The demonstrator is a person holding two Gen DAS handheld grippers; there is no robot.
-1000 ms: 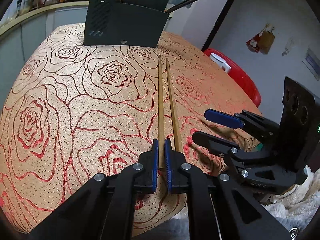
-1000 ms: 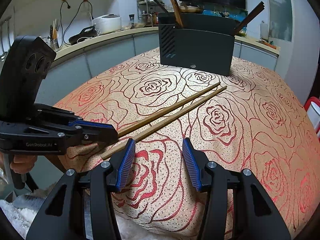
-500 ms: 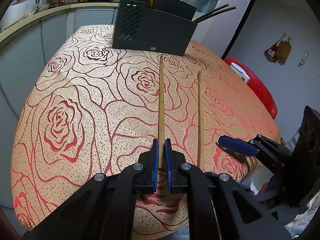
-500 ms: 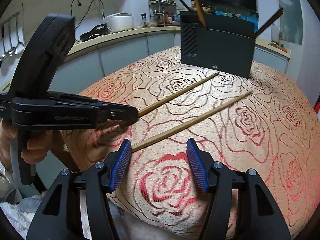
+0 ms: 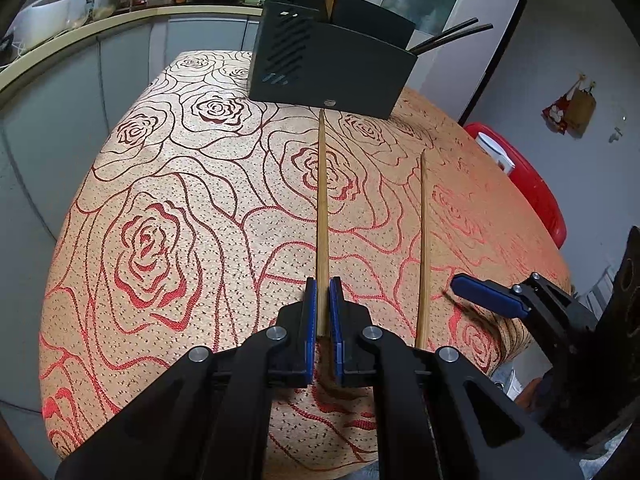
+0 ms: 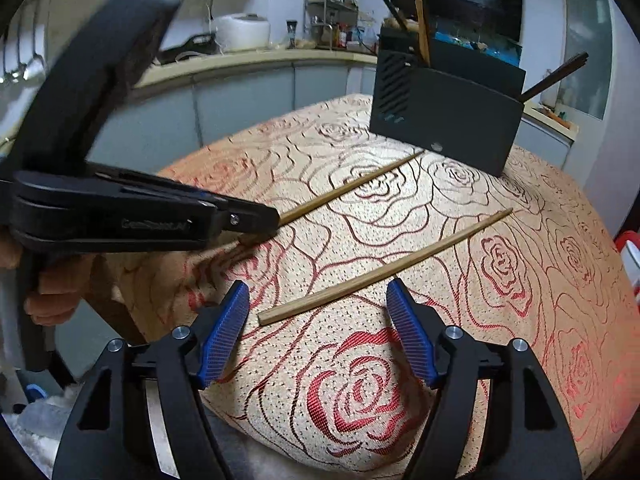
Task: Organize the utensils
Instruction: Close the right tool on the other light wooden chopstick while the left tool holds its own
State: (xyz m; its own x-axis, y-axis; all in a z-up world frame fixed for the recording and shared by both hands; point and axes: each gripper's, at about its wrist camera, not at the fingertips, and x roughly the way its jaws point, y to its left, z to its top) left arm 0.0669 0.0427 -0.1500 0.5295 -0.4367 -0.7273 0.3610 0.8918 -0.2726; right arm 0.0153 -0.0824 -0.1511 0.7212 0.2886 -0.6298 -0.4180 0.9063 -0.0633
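1. Here, in the left wrist view, the left gripper [image 5: 323, 312] is clamped on the near end of a wooden chopstick [image 5: 322, 216]. The stick runs straight ahead over the rose-patterned tablecloth [image 5: 168, 208], and its far tip lies just before the dark utensil holder [image 5: 332, 68] at the far end of the table.
2. A second chopstick [image 5: 422, 248] lies flat on the cloth to the right of the held one, apart from it and roughly parallel. One blue pad of the right gripper [image 5: 486, 296] shows near that stick's near end, not touching it.
3. In the right wrist view, the right gripper [image 6: 318, 328] stands open; its jaws have just been opening. The loose chopstick's [image 6: 384, 268] near end lies between the pads, which do not press on it.
4. The left gripper [image 6: 256, 218] comes in from the left, a hand [image 6: 48, 296] on its handle, pinching the other chopstick [image 6: 352, 188], which points toward the utensil holder [image 6: 444, 120]. Sticks already stand in the holder.
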